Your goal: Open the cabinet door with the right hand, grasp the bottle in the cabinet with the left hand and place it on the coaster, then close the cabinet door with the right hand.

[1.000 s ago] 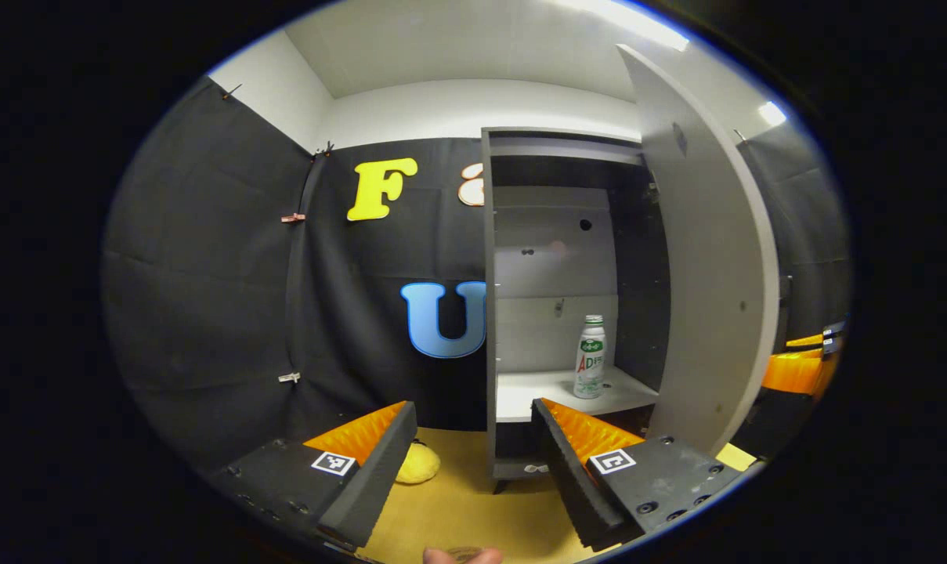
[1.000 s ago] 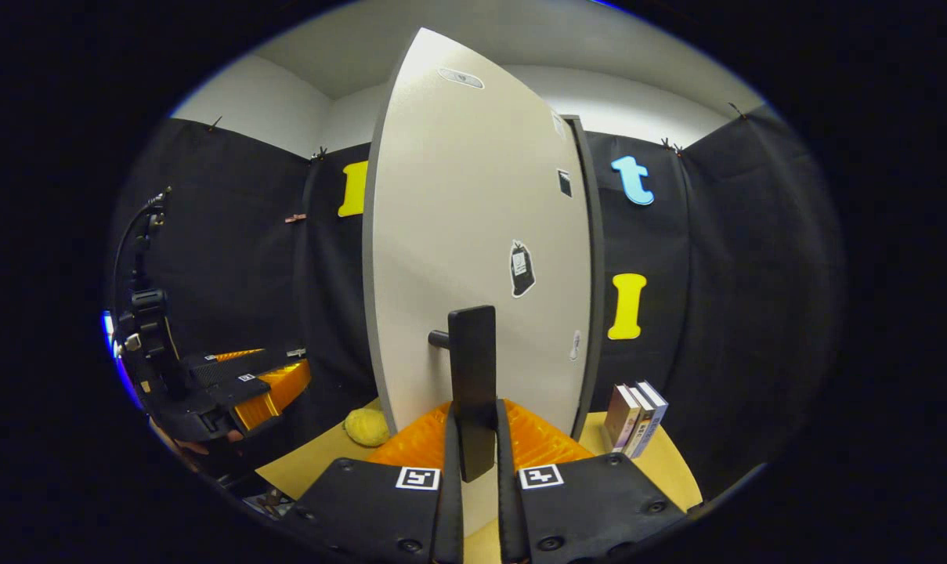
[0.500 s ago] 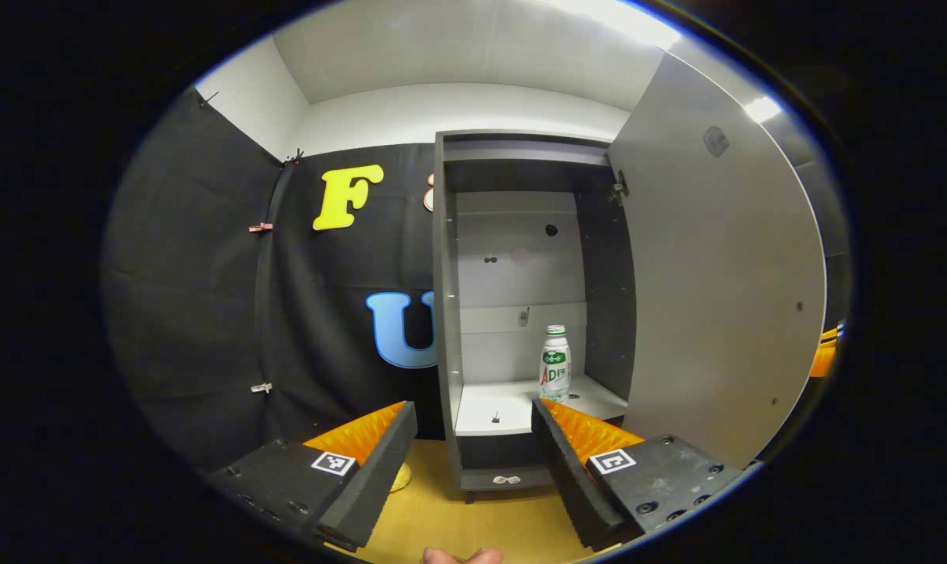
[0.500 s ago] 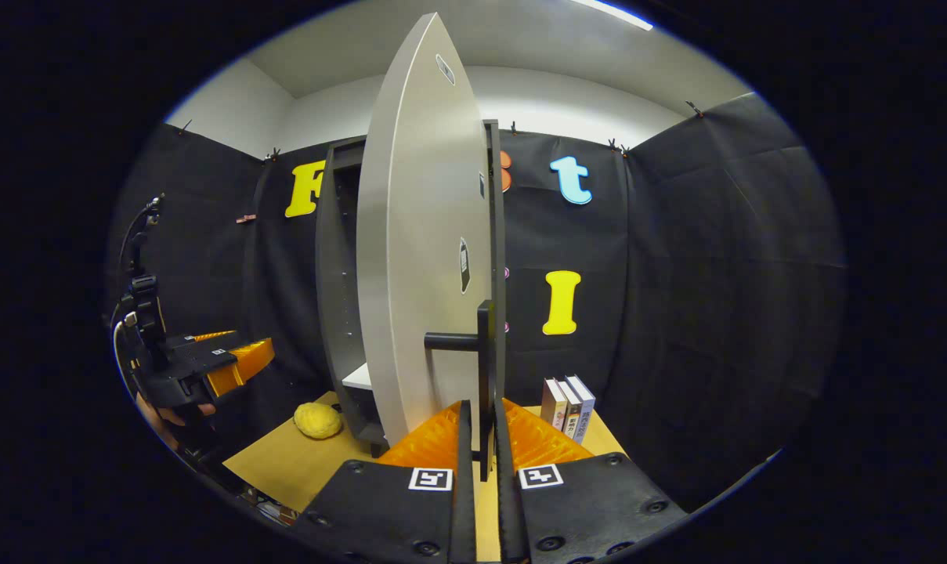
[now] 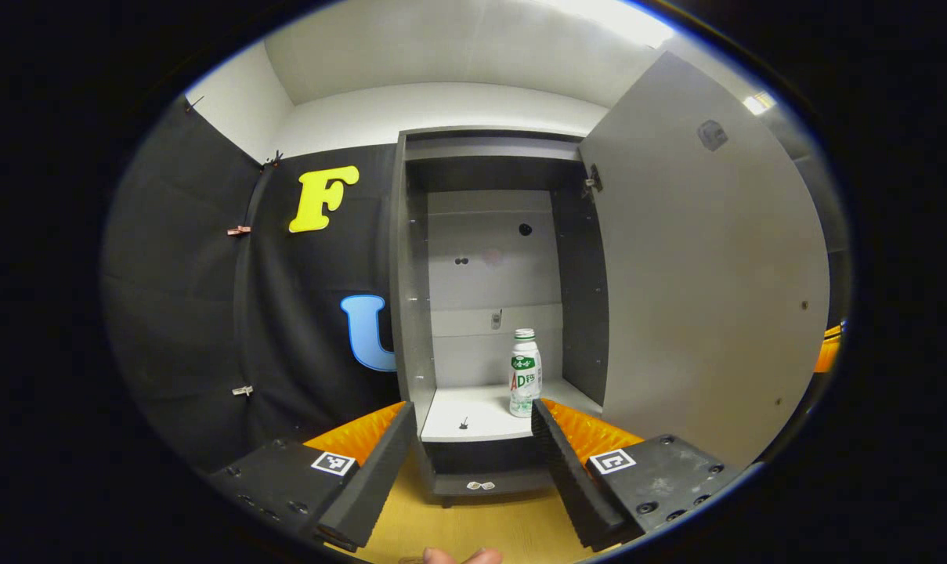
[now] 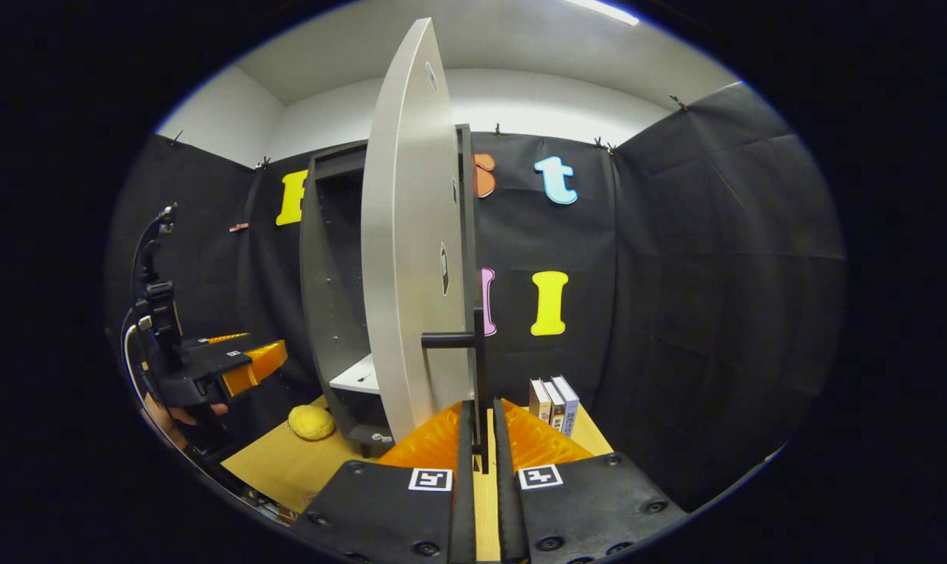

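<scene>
A grey cabinet (image 5: pixel 412 313) stands open, its door (image 5: pixel 700 266) swung out to the right. On its white shelf (image 5: pixel 473 411) a white bottle (image 5: pixel 525 374) with a green cap and label stands upright near the right wall. My left gripper (image 5: pixel 473 454) is open in front of the shelf, short of the bottle. In the right gripper view the door (image 6: pixel 403 258) is seen almost edge-on, and my right gripper (image 6: pixel 479 462) is shut on its dark bar handle (image 6: pixel 478 376). The left gripper (image 6: pixel 230 368) also shows at the far left there, held by a hand.
A yellow sponge-like lump (image 6: pixel 311 422) lies on the wooden table (image 6: pixel 285 466) left of the cabinet's base. Three books (image 6: pixel 553 403) stand upright to the right of the cabinet. Black cloth walls close in behind and on both sides.
The door has swung wider open, pulled by my right gripper. The left gripper has turned to face the cabinet's inside, so the bottle now sits nearer the middle of its view.
</scene>
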A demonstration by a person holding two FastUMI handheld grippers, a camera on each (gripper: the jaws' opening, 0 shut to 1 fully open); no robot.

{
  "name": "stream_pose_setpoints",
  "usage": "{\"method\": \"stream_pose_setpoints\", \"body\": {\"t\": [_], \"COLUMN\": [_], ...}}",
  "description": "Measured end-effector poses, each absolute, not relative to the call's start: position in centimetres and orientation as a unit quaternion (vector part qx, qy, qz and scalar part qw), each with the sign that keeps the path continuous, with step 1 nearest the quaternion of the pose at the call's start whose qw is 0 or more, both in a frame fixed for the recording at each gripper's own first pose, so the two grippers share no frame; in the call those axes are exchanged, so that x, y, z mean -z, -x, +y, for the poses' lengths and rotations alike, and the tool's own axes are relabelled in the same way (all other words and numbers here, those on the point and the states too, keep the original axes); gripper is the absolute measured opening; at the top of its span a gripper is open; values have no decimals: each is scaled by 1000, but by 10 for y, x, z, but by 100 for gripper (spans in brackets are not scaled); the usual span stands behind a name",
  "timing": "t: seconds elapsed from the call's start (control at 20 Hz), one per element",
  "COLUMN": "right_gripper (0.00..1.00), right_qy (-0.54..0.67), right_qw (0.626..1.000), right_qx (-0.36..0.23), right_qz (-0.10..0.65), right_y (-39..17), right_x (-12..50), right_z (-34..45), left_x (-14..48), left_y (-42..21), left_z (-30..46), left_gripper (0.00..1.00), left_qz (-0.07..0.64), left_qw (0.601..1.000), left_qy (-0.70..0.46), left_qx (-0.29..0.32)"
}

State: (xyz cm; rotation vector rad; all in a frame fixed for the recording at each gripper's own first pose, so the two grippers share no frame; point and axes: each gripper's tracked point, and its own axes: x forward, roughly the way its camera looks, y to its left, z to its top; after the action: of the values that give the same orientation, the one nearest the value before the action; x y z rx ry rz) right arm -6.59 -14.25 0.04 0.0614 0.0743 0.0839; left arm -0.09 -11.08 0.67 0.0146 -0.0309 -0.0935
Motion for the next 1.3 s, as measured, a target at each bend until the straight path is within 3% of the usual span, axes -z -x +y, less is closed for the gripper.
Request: {"method": "stream_pose_setpoints", "body": {"t": [0.3,0.55,0.65,0.7,0.8,0.85,0.9,0.95,1.3], "right_gripper": [16,22,42,67,82,100,92,98,98], "right_qy": [-57,-71,-76,-75,-67,-67,-70,-72,-55], "right_qw": [994,996,996,996,997,996,995,994,993], "right_qx": [-75,-38,-7,3,36,51,67,77,105], "right_qz": [52,47,41,40,27,16,4,-4,5], "right_y": [84,91,87,87,86,89,85,84,78], "right_x": [-1,0,0,1,0,-4,-9,-11,-2], "right_z": [-151,-189,-209,-215,-232,-240,-247,-251,-271], "left_x": [-8,-8,-7,-7,-4,1,4,7,19], "left_y": [-20,-53,-71,-82,-105,-117,-129,-142,-222], "left_z": [-142,-174,-184,-187,-191,-195,-197,-201,-231], "left_gripper": [93,92,92,92,93,93,93,93,93], "left_qz": [-15,-18,-17,-18,-20,-18,-15,-14,-23], "left_qw": [998,996,995,995,995,995,995,995,995], "left_qy": [-12,-12,-10,-12,-15,-14,-11,-7,-15], "left_qx": [65,89,96,98,97,96,95,95,99]}}
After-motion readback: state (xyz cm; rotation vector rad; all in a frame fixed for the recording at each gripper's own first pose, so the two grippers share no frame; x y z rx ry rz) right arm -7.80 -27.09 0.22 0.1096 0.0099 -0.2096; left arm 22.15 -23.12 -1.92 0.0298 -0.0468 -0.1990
